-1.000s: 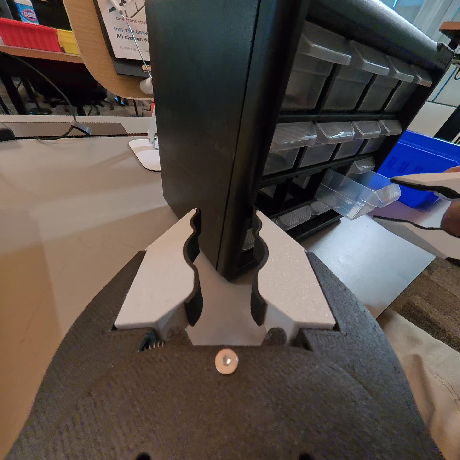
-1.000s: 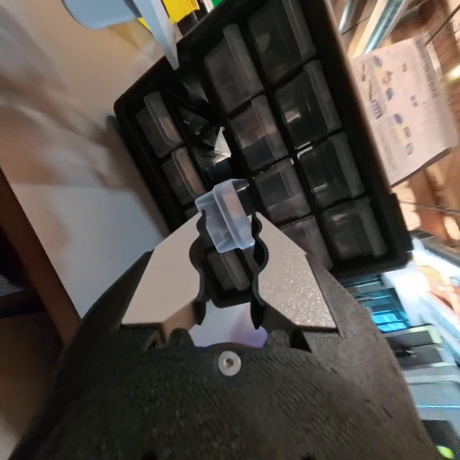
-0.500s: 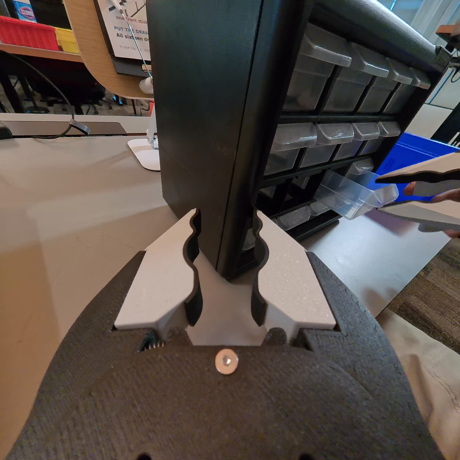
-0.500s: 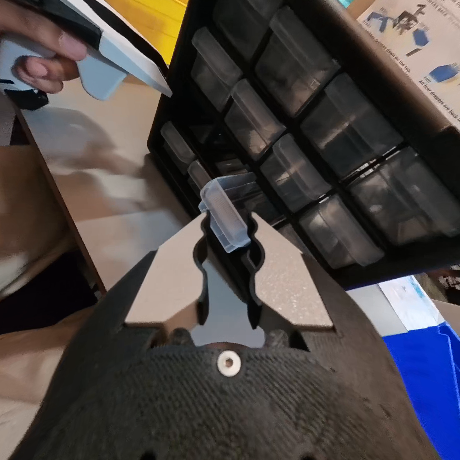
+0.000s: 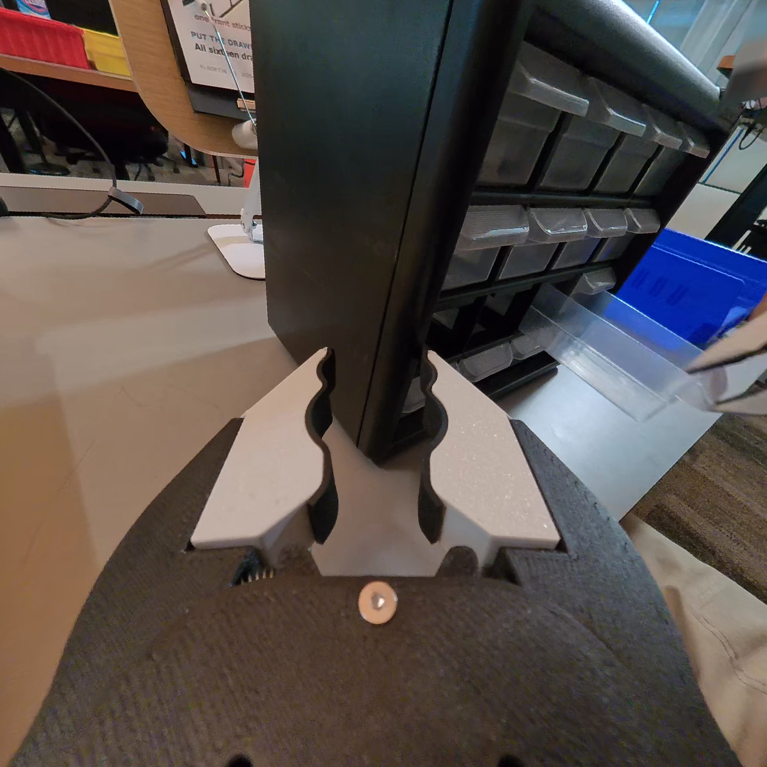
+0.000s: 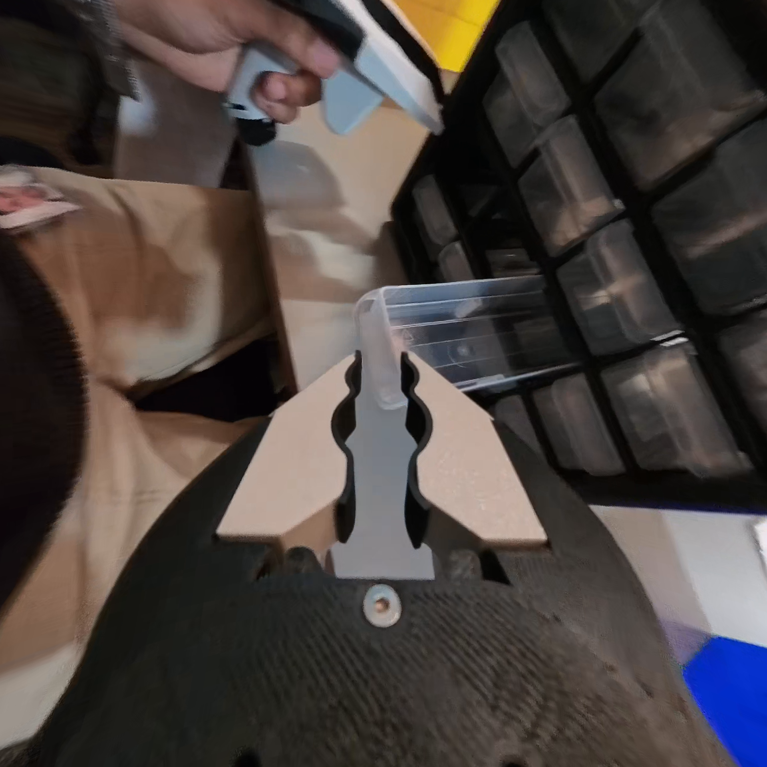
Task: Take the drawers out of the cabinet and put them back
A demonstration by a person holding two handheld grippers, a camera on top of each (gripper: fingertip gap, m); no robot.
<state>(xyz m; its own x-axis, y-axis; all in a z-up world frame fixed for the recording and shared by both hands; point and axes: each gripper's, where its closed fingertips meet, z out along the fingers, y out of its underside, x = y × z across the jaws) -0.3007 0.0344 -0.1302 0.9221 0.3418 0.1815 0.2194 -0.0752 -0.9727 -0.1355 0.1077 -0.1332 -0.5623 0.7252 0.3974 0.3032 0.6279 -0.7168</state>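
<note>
In the left wrist view, the left hand-held gripper point(image 5: 375, 373) has its two grey fingers closed on the near corner edge of the black cabinet point(image 5: 348, 174), one finger against the side panel and the other against the front frame. The cabinet stands upright on the pale surface point(image 5: 103, 332). Rows of clear drawers fill its front, all pushed in apart from one clear drawer point(image 5: 602, 357) in a lower row, which sticks well out of its slot and tilts down toward the right. At the right edge of this view the fingers of the right hand-held gripper point(image 5: 722, 377) clamp the drawer's outer end. A blue bin point(image 5: 697, 286) sits behind it, and a white stand base point(image 5: 236, 253) rests on the surface beside the cabinet.

In the right wrist view, blurred by motion, the right hand-held gripper point(image 6: 379, 373) is nearly closed, its fingertips pinching the front lip of the clear drawer point(image 6: 469, 332). The drawer's rear end is still inside the cabinet point(image 6: 622, 249), in the frame's lower part; which row cannot be told from this angle. At the top, a person's hand point(image 6: 249, 45) grips the handle of the left hand-held gripper, whose tip meets the cabinet's corner. Tan trousers point(image 6: 145, 311) fill the left side.
</note>
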